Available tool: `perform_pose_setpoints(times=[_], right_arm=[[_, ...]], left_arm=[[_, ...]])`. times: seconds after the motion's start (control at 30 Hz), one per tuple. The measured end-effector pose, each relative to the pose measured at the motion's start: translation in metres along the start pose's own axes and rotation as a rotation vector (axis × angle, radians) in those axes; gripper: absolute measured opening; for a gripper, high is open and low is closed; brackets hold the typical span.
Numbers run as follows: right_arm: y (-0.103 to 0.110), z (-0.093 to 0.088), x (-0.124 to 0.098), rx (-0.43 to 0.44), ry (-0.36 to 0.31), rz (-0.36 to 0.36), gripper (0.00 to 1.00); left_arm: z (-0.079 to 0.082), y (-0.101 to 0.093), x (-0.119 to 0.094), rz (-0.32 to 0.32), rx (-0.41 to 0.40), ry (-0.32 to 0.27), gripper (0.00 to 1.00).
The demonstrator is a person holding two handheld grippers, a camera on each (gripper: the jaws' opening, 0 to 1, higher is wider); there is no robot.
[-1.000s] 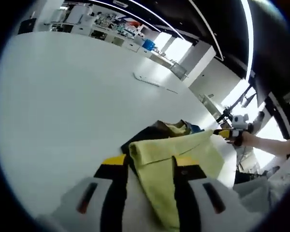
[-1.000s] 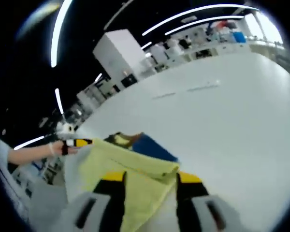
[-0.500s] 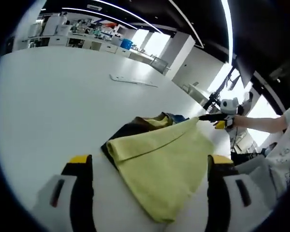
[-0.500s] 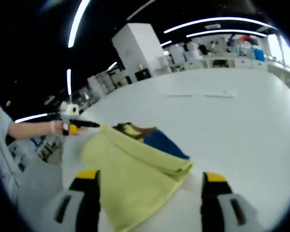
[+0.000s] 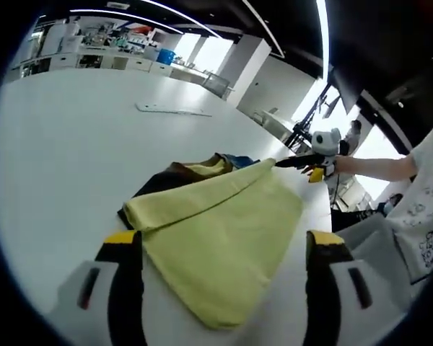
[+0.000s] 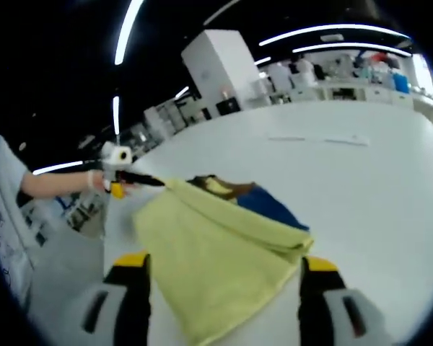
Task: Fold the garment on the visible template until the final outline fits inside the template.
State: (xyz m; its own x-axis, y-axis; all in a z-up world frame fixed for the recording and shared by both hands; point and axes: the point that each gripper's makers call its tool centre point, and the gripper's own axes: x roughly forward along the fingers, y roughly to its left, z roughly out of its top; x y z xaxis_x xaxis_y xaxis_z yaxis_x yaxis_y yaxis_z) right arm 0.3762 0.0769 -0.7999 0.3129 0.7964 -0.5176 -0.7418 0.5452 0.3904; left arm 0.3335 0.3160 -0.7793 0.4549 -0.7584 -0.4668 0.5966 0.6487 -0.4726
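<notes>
Now the left gripper (image 5: pixel 224 239) has its jaws spread wide. A second ago they were closed on the yellow-green garment (image 5: pixel 209 216). It lies flat between them on the white table (image 5: pixel 72 144), let go, so the fold looks laid rather than carried. Its far edge overlaps a dark piece and a blue piece (image 5: pixel 234 160) beneath. I cannot make out a template outline, so whether the shape fits is open. To the right, in the right gripper view, the right gripper (image 6: pixel 222 261) has parted its jaws too, with the doubled edge of the garment just ahead. The cloth comes to a loose point toward the viewer, which probably needs another fold. Beyond the cloth the table runs bare to a thin white strip (image 5: pixel 172 109), leaving wide room. The person's side is tighter, with the table's edge close by.
</notes>
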Motion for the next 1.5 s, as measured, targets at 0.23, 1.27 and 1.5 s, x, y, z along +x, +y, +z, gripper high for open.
perform_pose_setpoints(times=[0.23, 1.27, 1.5], right_arm=[[0.001, -0.003, 0.007, 0.007, 0.011, 0.021, 0.83], [-0.026, 0.019, 0.023, 0.056, -0.035, -0.050, 0.79], [-0.024, 0.019, 0.017, 0.054, -0.043, -0.055, 0.78]], left_arm=[[-0.004, -0.002, 0.005, -0.012, -0.006, 0.021, 0.89], [0.029, 0.058, 0.021, 0.027, -0.050, -0.064, 0.90], [0.029, 0.050, 0.015, 0.033, -0.041, -0.072, 0.90]])
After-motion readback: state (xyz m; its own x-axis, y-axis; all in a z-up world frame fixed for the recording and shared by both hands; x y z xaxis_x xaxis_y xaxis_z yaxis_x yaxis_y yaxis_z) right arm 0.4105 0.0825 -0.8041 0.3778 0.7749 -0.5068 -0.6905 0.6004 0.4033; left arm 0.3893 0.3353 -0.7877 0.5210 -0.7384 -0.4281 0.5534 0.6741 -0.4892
